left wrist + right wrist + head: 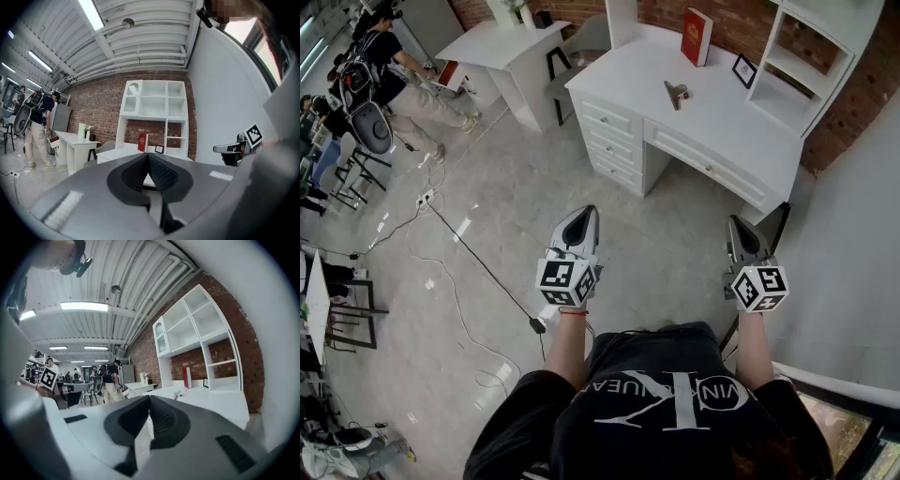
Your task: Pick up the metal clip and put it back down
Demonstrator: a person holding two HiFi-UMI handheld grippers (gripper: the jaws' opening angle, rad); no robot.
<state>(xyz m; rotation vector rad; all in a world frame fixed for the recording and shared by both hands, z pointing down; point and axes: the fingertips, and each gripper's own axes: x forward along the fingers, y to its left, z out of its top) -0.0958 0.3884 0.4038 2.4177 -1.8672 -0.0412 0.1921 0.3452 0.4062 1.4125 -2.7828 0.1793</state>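
**A:** Where is the metal clip [676, 94] lying?

**B:** It is resting on the white desk [741, 141], in the upper middle of the head view. It is sitting below the red book [696, 36] and to the left of the small picture frame [744, 70].

**A:** How is it looking?

**B:** It is showing as a small, dull grey-brown piece of metal, wider at one end and tapering toward the other. It is lying flat and alone on the bare desktop, and finer detail is too small to tell.

**A:** What is the left gripper [584, 212] doing?

**B:** It is hovering over the floor at lower centre, well apart from the desk. Its own view is showing the two jaws pressing together at the tips, with nothing between them.

**A:** And the right gripper [737, 222]?

**B:** It is hanging at lower right, near the desk's front corner and well apart from the clip. Its jaws are also meeting tip to tip, gripping nothing.
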